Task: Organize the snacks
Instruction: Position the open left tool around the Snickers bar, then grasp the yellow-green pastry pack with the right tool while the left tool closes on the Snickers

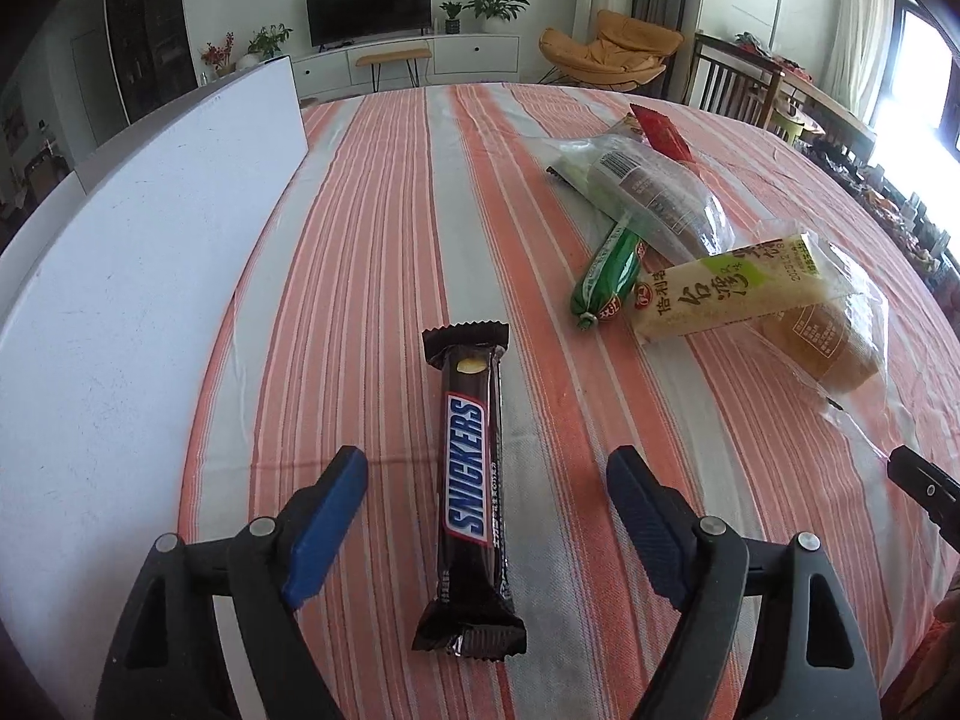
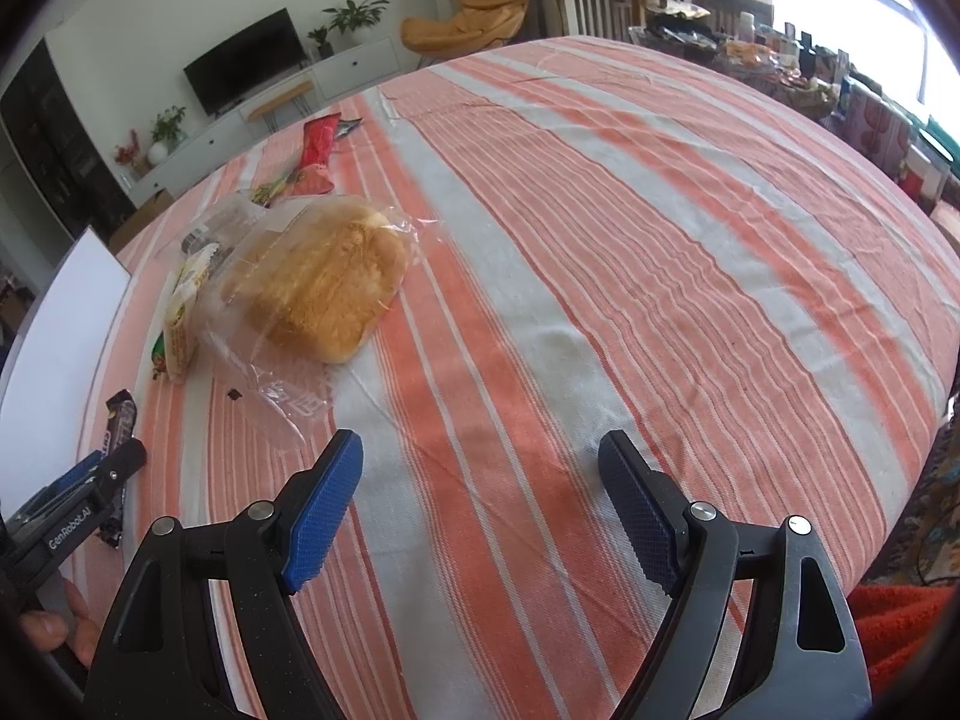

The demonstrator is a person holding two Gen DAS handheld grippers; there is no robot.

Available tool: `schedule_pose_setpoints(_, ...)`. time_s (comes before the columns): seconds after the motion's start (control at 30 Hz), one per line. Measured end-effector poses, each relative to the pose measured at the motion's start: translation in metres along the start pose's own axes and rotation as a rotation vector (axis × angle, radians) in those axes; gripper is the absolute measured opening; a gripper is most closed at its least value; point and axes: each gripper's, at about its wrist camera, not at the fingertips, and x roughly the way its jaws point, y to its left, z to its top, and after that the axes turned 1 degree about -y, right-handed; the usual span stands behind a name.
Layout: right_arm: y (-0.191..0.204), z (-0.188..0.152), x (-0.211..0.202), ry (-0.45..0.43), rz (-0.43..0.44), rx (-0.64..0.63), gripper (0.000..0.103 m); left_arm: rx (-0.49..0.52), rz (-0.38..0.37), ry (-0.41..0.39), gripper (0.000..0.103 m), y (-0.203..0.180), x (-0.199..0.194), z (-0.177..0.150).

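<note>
A Snickers bar (image 1: 471,480) lies lengthwise on the striped tablecloth (image 1: 384,240), between the fingers of my open left gripper (image 1: 486,474); neither finger touches it. Beyond it to the right lie a green sausage stick (image 1: 609,276), a bagged yellow bread (image 1: 774,306), a clear-bagged dark bread (image 1: 654,198) and a red packet (image 1: 660,129). My right gripper (image 2: 480,456) is open and empty over bare cloth, right of the bagged yellow bread (image 2: 324,288). The Snickers bar (image 2: 120,420) and the left gripper's finger (image 2: 114,468) show at the far left of the right wrist view.
A white board (image 1: 138,276) lies along the left side of the table. The red packet (image 2: 318,144) lies beyond the bread. The table's right edge (image 2: 936,360) drops off toward cluttered shelves and a chair.
</note>
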Motion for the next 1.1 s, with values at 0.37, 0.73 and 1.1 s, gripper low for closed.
schedule_pose_setpoints(0.37, -0.001, 0.001, -0.001, -0.004, 0.005, 0.003, 0.083, -0.021, 0.028, 0.013, 0.103, 0.009, 0.006, 0.000)
schedule_pose_setpoints(0.73, 0.049, 0.009, -0.014, -0.091, 0.183, -0.214, 0.083, -0.021, 0.028, 0.013, 0.103, 0.009, 0.007, 0.000)
schedule_pose_setpoints(1.1, 0.020, 0.098, 0.010, -0.124, -0.070, -0.171, 0.081, -0.021, 0.029, 0.013, 0.103, 0.009, 0.007, -0.001)
